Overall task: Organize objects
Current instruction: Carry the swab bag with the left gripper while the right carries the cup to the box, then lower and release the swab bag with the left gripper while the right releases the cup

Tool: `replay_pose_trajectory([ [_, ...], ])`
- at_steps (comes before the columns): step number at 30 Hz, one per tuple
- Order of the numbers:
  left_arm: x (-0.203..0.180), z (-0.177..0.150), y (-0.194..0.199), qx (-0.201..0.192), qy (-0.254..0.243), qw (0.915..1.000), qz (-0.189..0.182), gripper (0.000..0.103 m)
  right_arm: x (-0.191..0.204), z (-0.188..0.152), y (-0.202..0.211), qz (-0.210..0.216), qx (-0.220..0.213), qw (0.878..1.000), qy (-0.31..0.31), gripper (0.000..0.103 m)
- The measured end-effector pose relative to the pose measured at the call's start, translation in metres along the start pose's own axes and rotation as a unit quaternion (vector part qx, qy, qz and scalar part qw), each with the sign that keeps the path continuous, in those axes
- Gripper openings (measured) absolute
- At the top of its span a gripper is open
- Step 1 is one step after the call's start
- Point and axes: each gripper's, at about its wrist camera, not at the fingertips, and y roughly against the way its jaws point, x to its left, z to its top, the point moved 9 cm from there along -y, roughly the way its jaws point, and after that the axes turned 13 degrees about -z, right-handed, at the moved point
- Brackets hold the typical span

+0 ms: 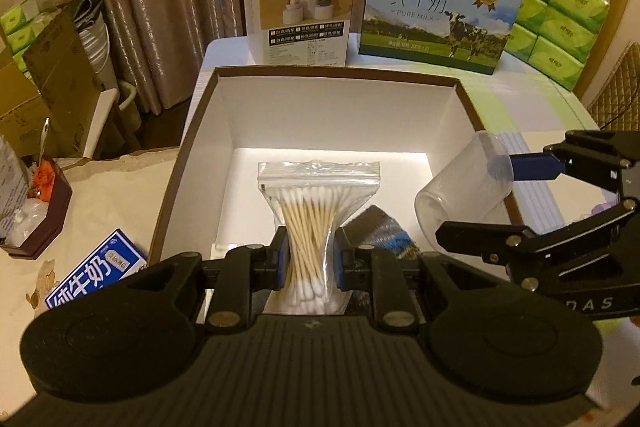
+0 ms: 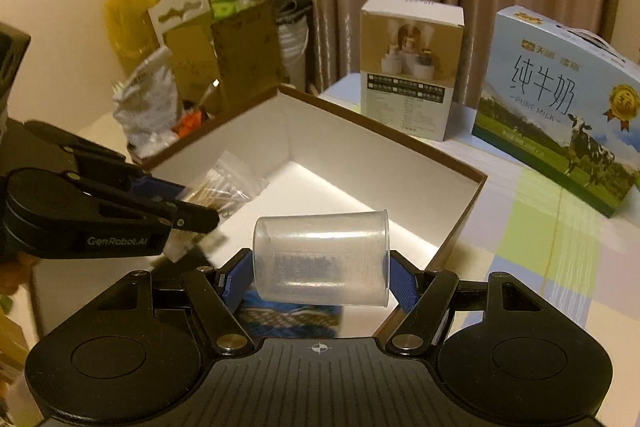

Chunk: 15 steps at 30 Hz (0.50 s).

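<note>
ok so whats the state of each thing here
left gripper: shut on bag of cotton swabs, sealed, over the box
right gripper: shut on plastic cup, empty, on its side
brown box: open, sock inside
milk carton: closed, upright

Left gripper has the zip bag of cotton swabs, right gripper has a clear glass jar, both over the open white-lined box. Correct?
One error: the right gripper holds a clear plastic measuring cup lying sideways, not a jar, per the right wrist view. Left gripper does grip the swab bag over the box.
</note>
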Motion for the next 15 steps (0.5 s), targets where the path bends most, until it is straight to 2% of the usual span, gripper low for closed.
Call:
replay_pose_trajectory([
  [7,0.008,0.01,-0.026,0.013,0.0,0.9999,-0.001,0.017,-0.006,0.003,-0.028,-0.017,0.021,0.998,0.053,0.068],
  [15,0.014,0.014,-0.042,0.021,0.007,0.9997,-0.003,0.017,-0.011,0.007,-0.042,-0.033,0.025,0.996,0.075,0.068],
])
